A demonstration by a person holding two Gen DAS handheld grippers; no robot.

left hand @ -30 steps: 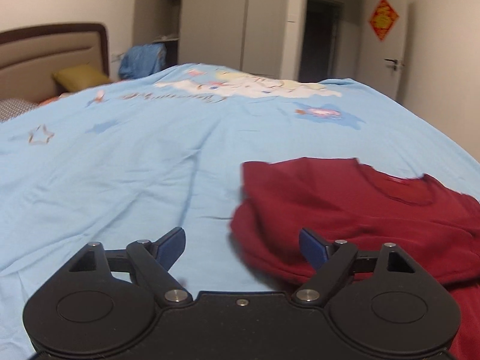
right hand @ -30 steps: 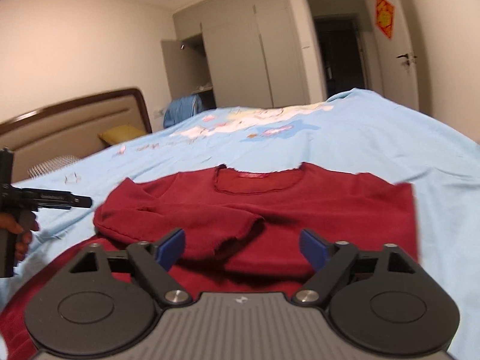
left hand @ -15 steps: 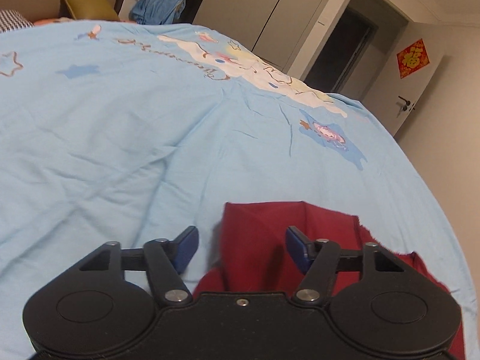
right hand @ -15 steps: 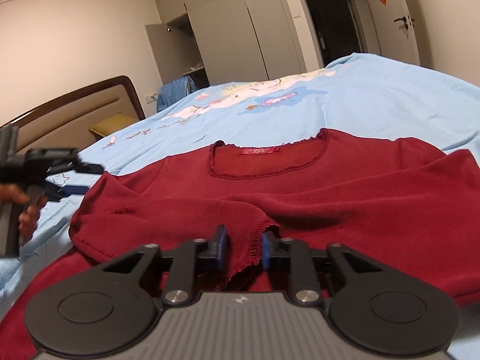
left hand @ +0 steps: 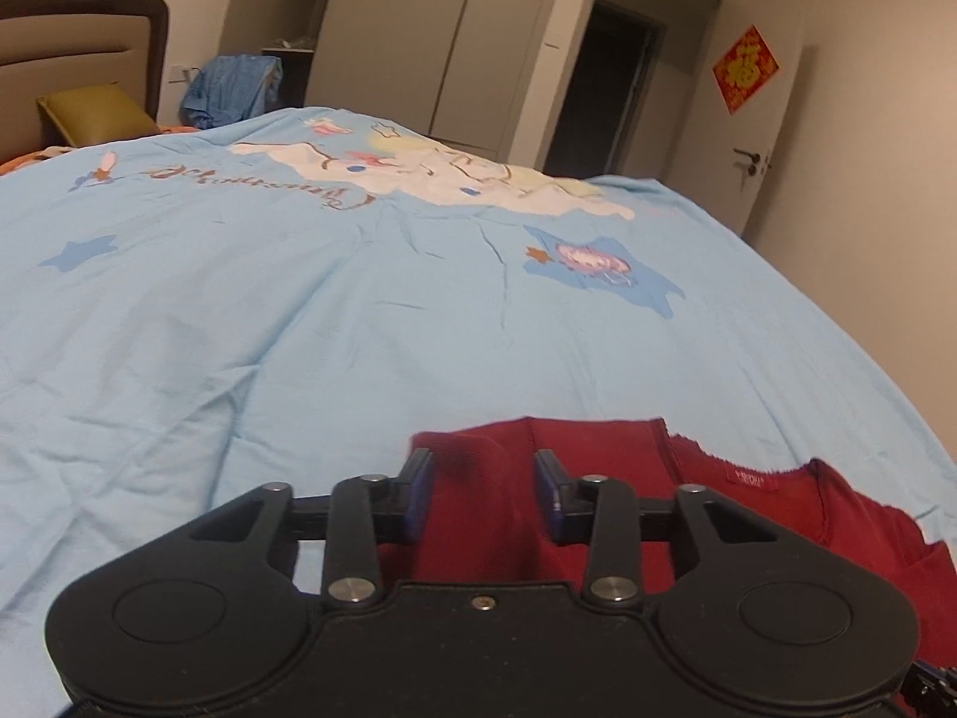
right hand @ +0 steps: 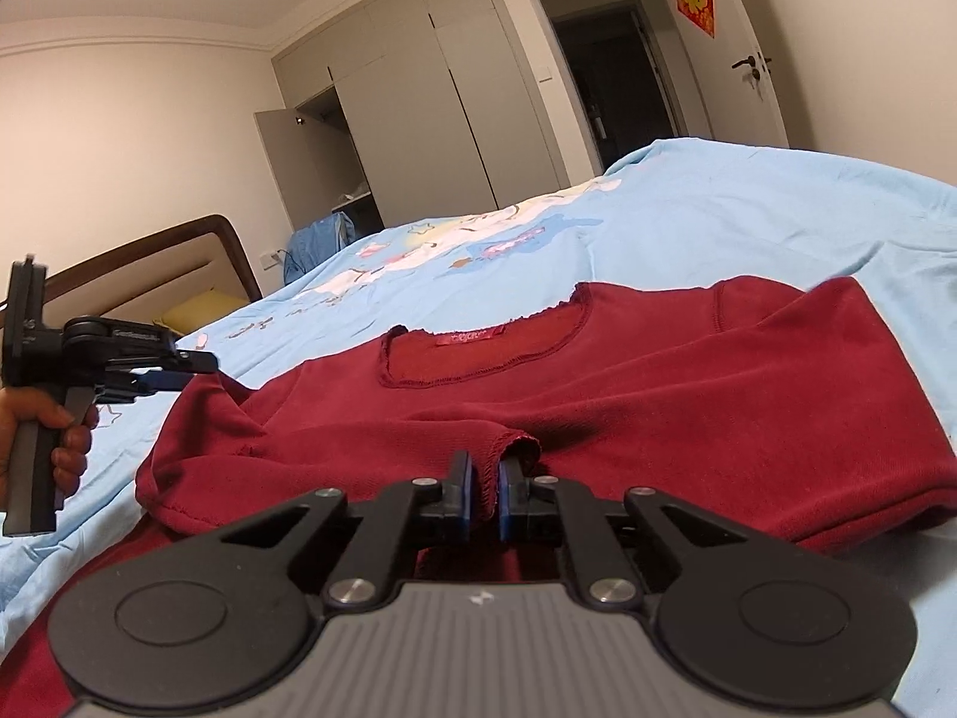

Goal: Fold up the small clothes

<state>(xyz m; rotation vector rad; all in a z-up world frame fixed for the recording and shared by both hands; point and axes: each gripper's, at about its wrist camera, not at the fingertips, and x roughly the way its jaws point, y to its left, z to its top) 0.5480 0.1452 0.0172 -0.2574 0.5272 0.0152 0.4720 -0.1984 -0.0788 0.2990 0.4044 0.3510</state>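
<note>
A dark red long-sleeved top [right hand: 658, 395] lies face up on the light blue bed sheet [right hand: 747, 221], with one sleeve folded across its chest. My right gripper [right hand: 484, 493] is shut on that sleeve's frilled cuff [right hand: 520, 446]. In the left wrist view, my left gripper [left hand: 483, 493] stands open, its blue pads partly narrowed astride the folded shoulder edge of the top [left hand: 598, 478]. The right wrist view shows the left gripper [right hand: 185, 372] from the side, at the top's left shoulder. A hand [right hand: 36, 437] holds it.
The sheet [left hand: 299, 329] with cartoon prints stretches far ahead. A padded headboard [left hand: 78, 30], a yellow pillow [left hand: 95, 113] and a blue garment [left hand: 233, 90] are at the back left. Wardrobe doors [left hand: 418, 30] and a room door [left hand: 765, 119] stand behind.
My right gripper went from open to shut on the sleeve cuff. My left gripper moved right onto the top's shoulder, and its fingers narrowed around the fold.
</note>
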